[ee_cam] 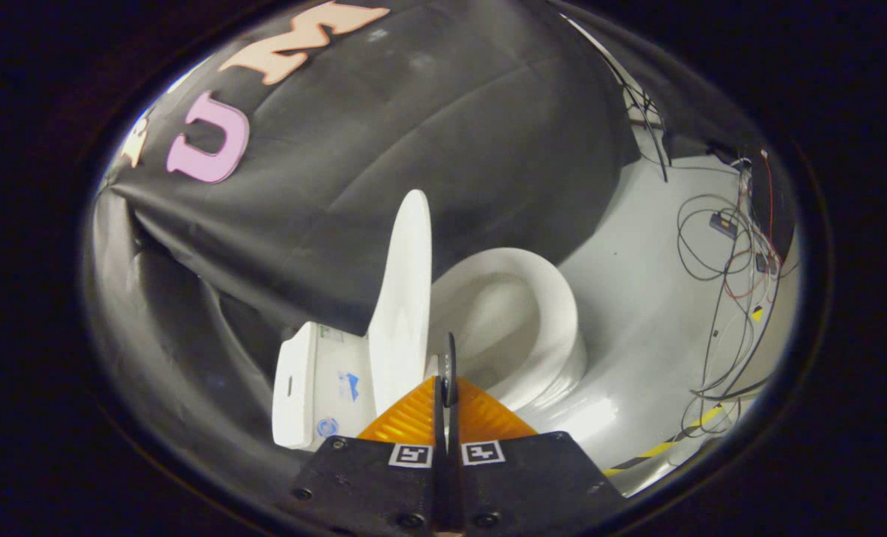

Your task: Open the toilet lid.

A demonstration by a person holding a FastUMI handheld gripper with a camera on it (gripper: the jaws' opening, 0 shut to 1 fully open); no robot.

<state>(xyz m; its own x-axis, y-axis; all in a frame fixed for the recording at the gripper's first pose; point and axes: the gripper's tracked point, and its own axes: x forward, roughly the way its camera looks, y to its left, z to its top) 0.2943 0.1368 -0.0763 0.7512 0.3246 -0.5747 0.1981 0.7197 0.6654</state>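
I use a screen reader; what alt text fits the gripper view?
A white toilet lid stands raised nearly upright beside the open toilet bowl, just ahead of the tongs, whose fingers are closed together on a thin dark edge. Loose cables lie on the pale floor beyond the bowl.

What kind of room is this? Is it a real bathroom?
Probably not a real bathroom: more likely a test booth. A toilet stands there with its lid raised, but black cloth hangs as the wall and loose cables lie on the floor. The gripper, fingers together, points at the toilet.
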